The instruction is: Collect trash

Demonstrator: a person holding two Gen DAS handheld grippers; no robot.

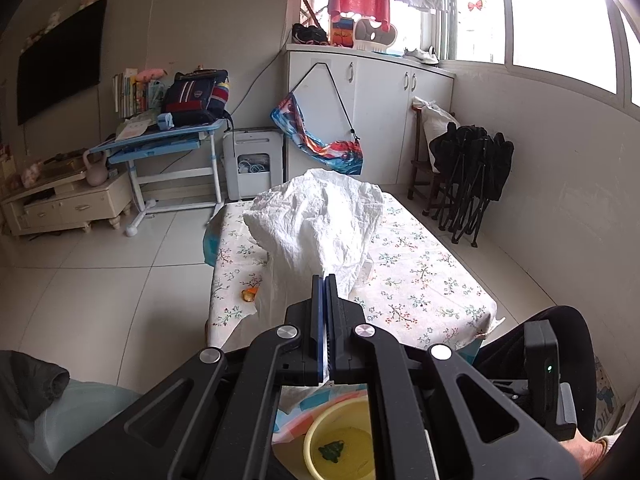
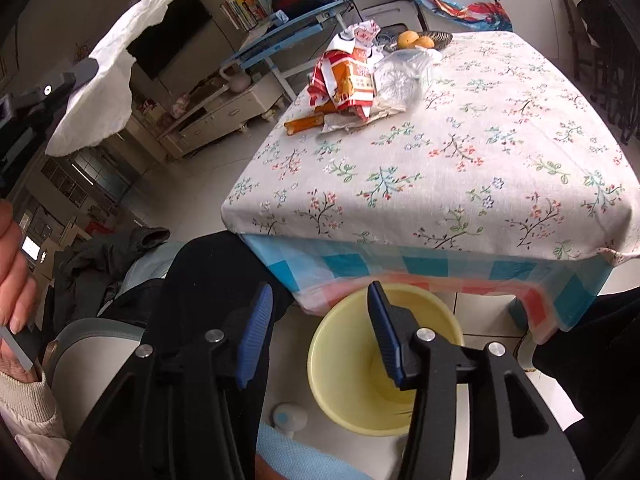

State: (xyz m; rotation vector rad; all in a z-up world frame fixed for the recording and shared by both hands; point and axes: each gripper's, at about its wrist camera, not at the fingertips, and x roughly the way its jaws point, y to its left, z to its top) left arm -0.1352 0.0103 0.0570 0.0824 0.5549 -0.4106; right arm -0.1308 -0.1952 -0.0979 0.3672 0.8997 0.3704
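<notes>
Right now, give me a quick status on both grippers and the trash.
Left gripper shut on white tissue, held up. Right gripper open, empty, over yellow bin. Wrappers on table. Path to bin clear.

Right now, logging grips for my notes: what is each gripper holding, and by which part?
Left gripper pinches the crumpled white paper by its near lower edge. Right gripper, jaws apart, holds nothing.

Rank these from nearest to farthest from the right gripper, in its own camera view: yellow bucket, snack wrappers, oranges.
1. Yellow bucket, on the floor just below the right gripper.
2. Snack wrappers, mid-table, left side.
3. Oranges, at the table's far edge.
</notes>
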